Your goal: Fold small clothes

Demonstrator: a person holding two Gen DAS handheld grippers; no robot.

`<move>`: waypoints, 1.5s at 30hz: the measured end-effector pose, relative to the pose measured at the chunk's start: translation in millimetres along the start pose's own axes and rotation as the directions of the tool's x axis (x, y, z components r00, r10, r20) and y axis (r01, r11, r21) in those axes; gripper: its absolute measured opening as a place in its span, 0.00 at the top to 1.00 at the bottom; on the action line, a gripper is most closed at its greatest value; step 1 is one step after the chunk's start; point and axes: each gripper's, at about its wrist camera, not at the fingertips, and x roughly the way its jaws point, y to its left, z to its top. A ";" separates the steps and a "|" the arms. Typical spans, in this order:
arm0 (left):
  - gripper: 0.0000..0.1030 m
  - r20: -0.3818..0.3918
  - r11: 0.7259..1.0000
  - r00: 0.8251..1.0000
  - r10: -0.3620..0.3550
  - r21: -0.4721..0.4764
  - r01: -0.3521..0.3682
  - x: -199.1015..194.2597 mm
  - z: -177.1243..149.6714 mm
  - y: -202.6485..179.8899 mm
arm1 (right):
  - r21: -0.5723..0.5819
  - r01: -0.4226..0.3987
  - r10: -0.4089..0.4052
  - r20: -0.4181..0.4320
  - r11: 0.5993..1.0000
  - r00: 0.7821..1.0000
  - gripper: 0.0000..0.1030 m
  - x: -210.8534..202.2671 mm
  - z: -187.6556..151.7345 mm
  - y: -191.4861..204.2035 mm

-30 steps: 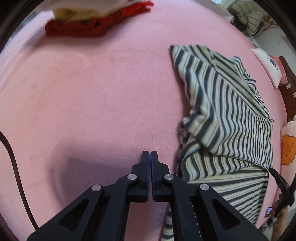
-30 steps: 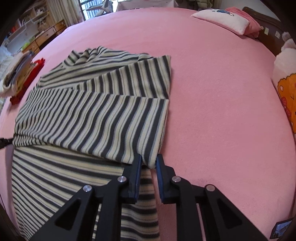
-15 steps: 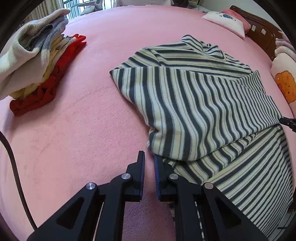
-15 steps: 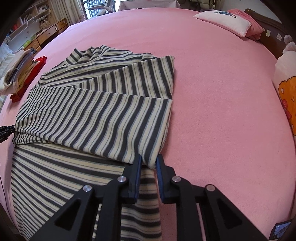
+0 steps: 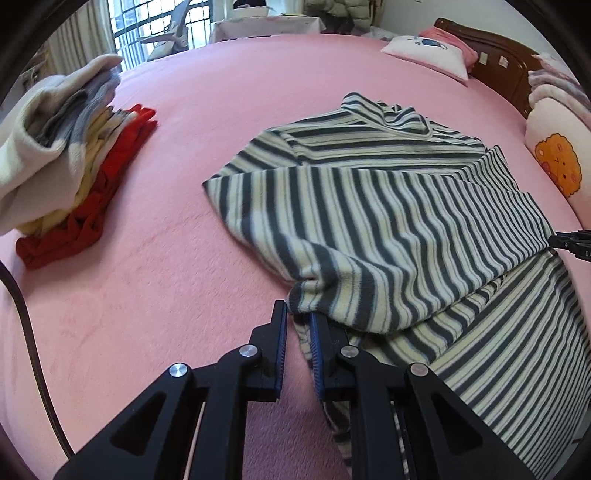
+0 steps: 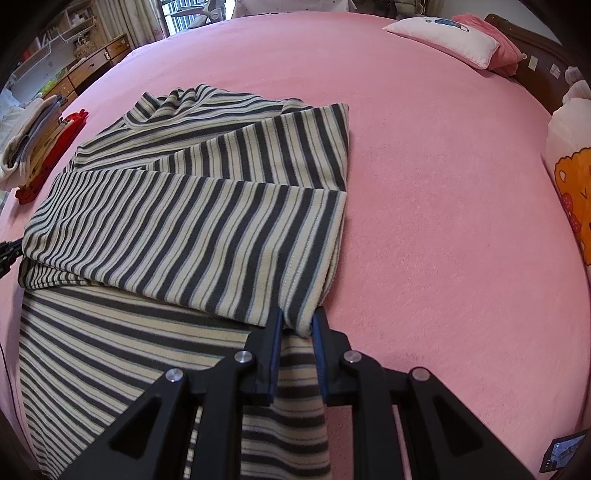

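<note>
Centrally across both views, a striped garment lies on a pink bedspread, its upper part folded down over its lower part. No containers show; a stack of folded clothes sits on the bedspread at the left of the left wrist view and at the far left edge of the right wrist view.

The left gripper has its jaws slightly apart, a narrow gap between the blue pads. A corner of the folded layer sits at the fingertips, and striped cloth shows in the gap, but whether the pads press on it cannot be told. The garment spreads from that corner toward the upper right of the left wrist frame.

The right gripper pinches the opposite lower corner of the fold, the cloth bunched between its pads. From there the garment extends to the upper left of the right wrist frame. Pillows lie at the top right.
</note>
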 end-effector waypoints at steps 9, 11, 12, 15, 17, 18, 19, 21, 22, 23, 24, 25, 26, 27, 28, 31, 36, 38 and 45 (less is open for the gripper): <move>0.71 0.014 0.995 0.999 0.038 0.088 -0.039 -3.1 -2.1 -5.6 | -0.002 0.002 -0.002 0.002 1.000 1.000 0.85 -0.7 0.2 0.4; 0.64 0.021 0.995 0.999 0.045 0.088 -0.047 -5.6 -4.3 -2.7 | 0.002 -0.001 0.001 0.002 1.000 1.000 0.85 -0.9 -0.2 -0.1; 0.63 0.021 0.995 0.999 0.044 0.092 -0.046 -6.3 -4.8 -1.8 | 0.003 -0.001 0.001 0.001 1.000 1.000 0.85 -0.6 -0.4 -0.4; 0.63 0.014 0.992 0.999 0.033 0.120 -0.034 -4.1 -3.6 -4.3 | 0.012 0.000 0.000 0.000 1.000 1.000 0.85 -0.2 -0.7 -0.6; 0.63 0.014 0.991 1.000 0.021 0.135 -0.022 -1.3 -0.3 -8.3 | 0.016 0.000 0.000 0.000 1.000 1.000 0.85 0.0 -0.5 -0.7; 0.64 0.020 0.989 1.000 0.016 0.144 -0.019 -0.8 1.3 -10.5 | 0.017 0.002 -0.002 -0.001 1.000 1.000 0.85 0.2 -0.3 -0.8; 0.66 0.026 0.988 1.000 0.009 0.152 -0.013 -0.3 3.1 -12.5 | 0.018 0.003 -0.003 -0.002 1.000 1.000 0.85 0.4 -0.3 -0.7; 0.93 0.022 0.987 1.000 -0.003 0.159 -0.001 2.8 6.5 -15.4 | 0.017 0.004 -0.004 -0.003 1.000 1.000 0.85 0.8 -0.2 -0.7; 0.93 0.021 0.989 1.000 -0.003 0.150 0.000 3.4 6.8 -15.3 | 0.017 0.004 -0.004 -0.003 1.000 1.000 0.85 0.7 -0.1 -0.7; 0.94 0.025 0.990 1.000 0.001 0.142 -0.005 2.6 6.0 -15.4 | 0.017 0.003 -0.003 -0.001 1.000 1.000 0.85 0.4 -0.1 -0.9; 0.95 0.027 0.990 0.999 0.017 0.137 -0.021 1.8 4.2 -15.5 | 0.017 0.003 -0.003 -0.001 1.000 1.000 0.85 0.1 -0.3 -0.8; 0.96 0.023 0.991 0.999 0.035 0.128 -0.038 1.0 1.6 -14.8 | 0.017 0.003 -0.003 0.001 1.000 1.000 0.85 -0.3 -0.3 -1.0; 0.96 0.017 0.993 0.999 0.039 0.110 -0.041 -0.2 -1.5 -12.9 | 0.018 0.001 -0.001 0.002 1.000 1.000 0.85 -0.6 -0.4 -1.4; 0.96 0.007 0.995 0.998 0.055 0.079 -0.056 -1.6 -6.1 -9.6 | 0.019 0.000 0.000 0.002 1.000 1.000 0.85 -0.9 -0.4 -1.9; 0.96 0.000 0.996 0.998 0.066 0.060 -0.066 -2.4 -8.7 -7.0 | 0.020 -0.002 0.002 0.003 1.000 1.000 0.85 -1.3 -0.4 -2.5; 0.97 -0.027 0.996 0.997 0.079 -0.040 -0.080 -7.2 -19.8 1.9 | 0.025 -0.005 0.005 0.005 1.000 1.000 0.85 -2.2 -0.3 -4.1; 1.00 -0.105 0.977 0.990 0.094 -0.184 -0.112 -0.2 -46.6 21.1 | 0.037 -0.007 0.006 0.002 0.999 1.000 0.84 -0.7 -1.1 -6.4; 1.00 -0.103 0.972 0.991 0.087 -0.210 -0.107 -4.5 -51.3 23.9 | 0.035 -0.008 0.009 -0.006 0.999 1.000 0.84 0.4 -1.5 -6.3; 0.99 -0.096 0.966 0.994 0.056 -0.246 -0.078 -29.9 -40.6 19.9 | 0.018 0.033 -0.033 -0.005 0.999 0.999 0.84 -11.1 -0.5 -6.9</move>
